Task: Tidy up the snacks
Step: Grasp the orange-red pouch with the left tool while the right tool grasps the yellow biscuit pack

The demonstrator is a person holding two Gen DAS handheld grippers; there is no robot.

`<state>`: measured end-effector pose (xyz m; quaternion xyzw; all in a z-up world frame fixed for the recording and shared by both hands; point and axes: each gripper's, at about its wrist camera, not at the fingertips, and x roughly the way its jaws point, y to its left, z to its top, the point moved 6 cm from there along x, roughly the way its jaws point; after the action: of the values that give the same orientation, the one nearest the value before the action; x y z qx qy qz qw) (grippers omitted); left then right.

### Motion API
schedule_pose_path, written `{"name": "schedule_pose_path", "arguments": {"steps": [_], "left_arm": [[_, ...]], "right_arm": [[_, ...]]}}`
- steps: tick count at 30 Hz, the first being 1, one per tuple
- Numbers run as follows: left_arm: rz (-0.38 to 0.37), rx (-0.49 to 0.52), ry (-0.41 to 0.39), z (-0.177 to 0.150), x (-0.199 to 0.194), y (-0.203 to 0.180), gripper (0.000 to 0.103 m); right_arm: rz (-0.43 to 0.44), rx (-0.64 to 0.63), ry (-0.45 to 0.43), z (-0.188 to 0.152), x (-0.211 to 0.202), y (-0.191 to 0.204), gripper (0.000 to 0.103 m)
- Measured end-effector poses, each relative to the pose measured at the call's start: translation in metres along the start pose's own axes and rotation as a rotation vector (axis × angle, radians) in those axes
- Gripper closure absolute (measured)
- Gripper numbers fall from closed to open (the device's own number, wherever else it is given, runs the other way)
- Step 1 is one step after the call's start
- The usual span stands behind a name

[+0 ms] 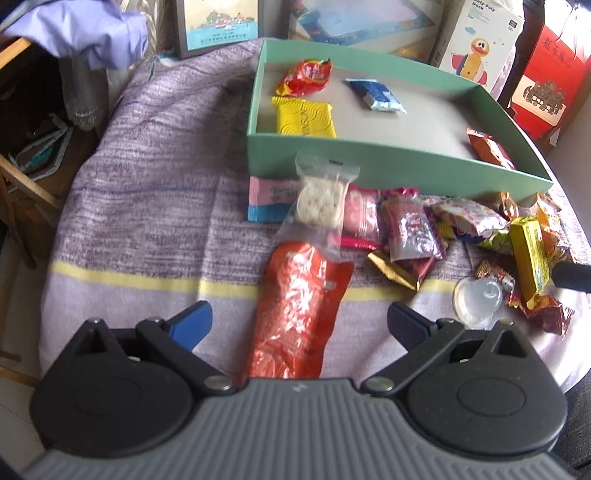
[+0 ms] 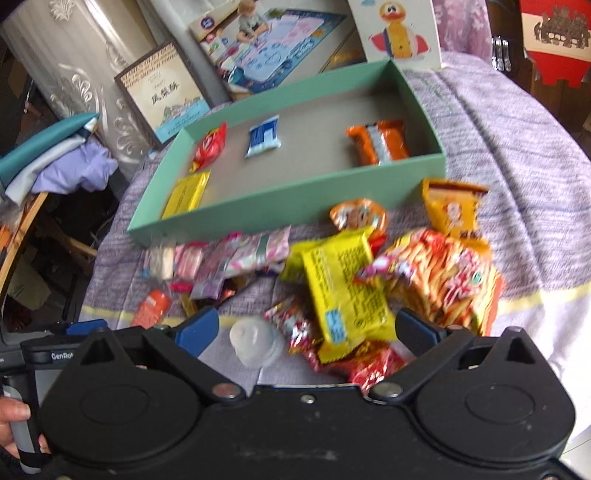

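A mint-green box lies on the purple cloth, holding a red packet, a yellow packet, a blue packet and an orange packet. Loose snacks are piled in front of it. My left gripper is open, low over a long orange-red packet that lies between its fingers. A clear bag with a white cracker lies just beyond. My right gripper is open above a yellow packet, a clear jelly cup and red wrappers.
Picture boxes and a duck toy box stand behind the green box. A red box is at the far right. Wooden furniture with clutter sits left of the cloth. A hand holds the left gripper's handle.
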<state>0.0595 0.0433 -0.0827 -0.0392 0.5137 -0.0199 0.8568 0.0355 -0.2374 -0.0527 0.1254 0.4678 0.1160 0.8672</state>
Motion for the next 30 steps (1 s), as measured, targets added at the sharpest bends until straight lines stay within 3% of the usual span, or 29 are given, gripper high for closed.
{"name": "schedule_pose_path", "arguments": {"steps": [13,16,17,19,20,21,24,30], "left_arm": [[-0.012,-0.004,0.024,-0.010,0.009,0.002,0.004],[-0.036,-0.001,0.034,-0.011,0.012,0.000,0.020],[-0.045,0.003,0.039,-0.011,0.013,-0.001,0.034],[-0.036,0.030,0.030,-0.010,0.013,-0.006,0.046],[-0.042,0.039,0.029,-0.010,0.012,-0.008,0.058],[-0.063,0.039,0.031,-0.010,0.012,-0.010,0.059],[-0.095,0.049,0.032,-0.011,0.012,-0.016,0.060],[-0.076,0.060,0.036,-0.011,0.014,-0.017,0.052]], "right_arm": [[-0.051,0.001,0.002,0.002,0.016,-0.014,0.004],[-0.071,-0.011,0.000,0.004,0.023,-0.016,0.012],[-0.077,-0.017,0.000,0.006,0.025,-0.017,0.014],[-0.082,-0.025,-0.005,0.009,0.030,-0.016,0.022],[-0.083,-0.034,-0.007,0.011,0.032,-0.015,0.024],[-0.093,-0.046,-0.010,0.010,0.034,-0.013,0.029],[-0.121,-0.106,-0.008,0.012,0.041,-0.007,0.056],[-0.083,-0.146,0.008,0.010,0.044,0.005,0.056]]}}
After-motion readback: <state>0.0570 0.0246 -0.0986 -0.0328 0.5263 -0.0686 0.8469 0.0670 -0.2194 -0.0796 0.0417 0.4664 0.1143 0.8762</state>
